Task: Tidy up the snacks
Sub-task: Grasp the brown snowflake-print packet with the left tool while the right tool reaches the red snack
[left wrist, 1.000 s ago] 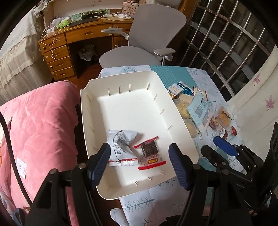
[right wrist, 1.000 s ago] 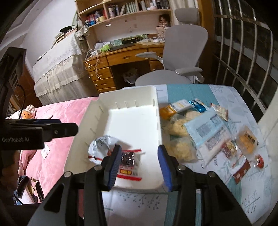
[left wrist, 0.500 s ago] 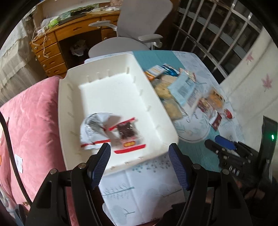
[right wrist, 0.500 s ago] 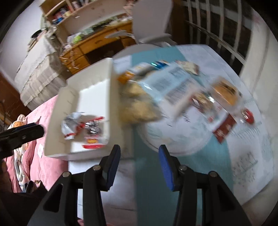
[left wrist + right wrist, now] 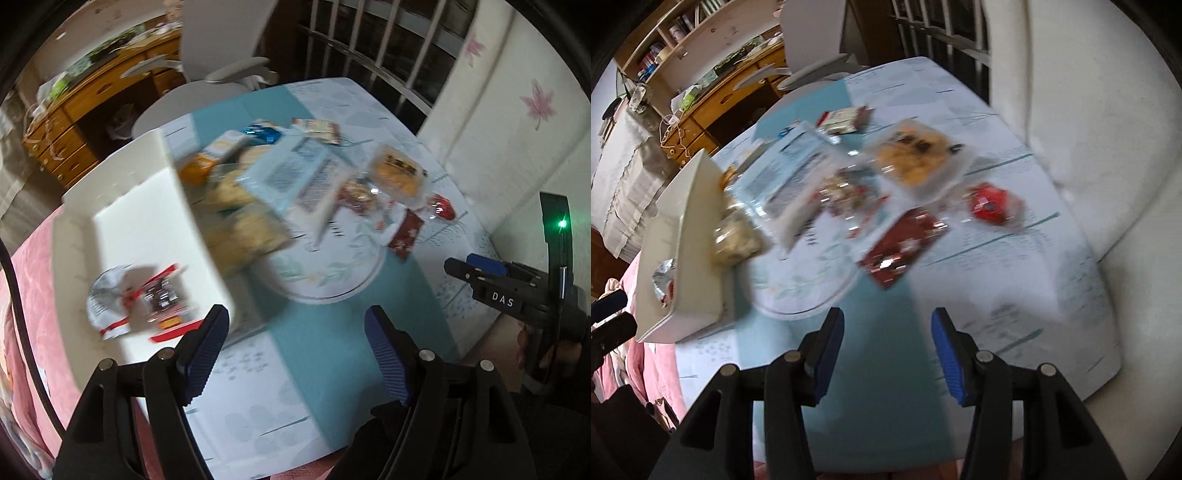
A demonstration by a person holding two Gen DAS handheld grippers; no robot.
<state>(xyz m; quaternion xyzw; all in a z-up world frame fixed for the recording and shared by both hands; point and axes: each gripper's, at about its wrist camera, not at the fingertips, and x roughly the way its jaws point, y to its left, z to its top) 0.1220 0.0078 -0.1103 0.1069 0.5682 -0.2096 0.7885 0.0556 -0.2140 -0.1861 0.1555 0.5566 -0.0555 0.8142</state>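
A white tray point(image 5: 140, 229) at the table's left holds a crumpled silver wrapper point(image 5: 107, 295) and a clear red-edged packet point(image 5: 162, 299). Loose snacks lie to its right: a light blue packet point(image 5: 295, 173), an orange cake pack point(image 5: 916, 155), a dark red sachet point(image 5: 901, 247), a round red sweet point(image 5: 991, 205) and yellow biscuit bags point(image 5: 243, 229). My left gripper point(image 5: 295, 314) hangs over the teal cloth just right of the tray; its jaws are opening with nothing between them. My right gripper point(image 5: 886, 314) hovers nearer than the dark red sachet, also opening and empty.
A grey office chair point(image 5: 221, 74) and a wooden desk point(image 5: 74, 122) stand beyond the table. A pink blanket point(image 5: 29, 258) lies left of the tray. A white cushioned wall point(image 5: 1089, 129) borders the table's right side, with window bars point(image 5: 369, 44) behind.
Both grippers have swung right, from over the tray to over the cloth beside the loose snacks. The left jaws stand wider apart. The two packets in the tray have stayed put.
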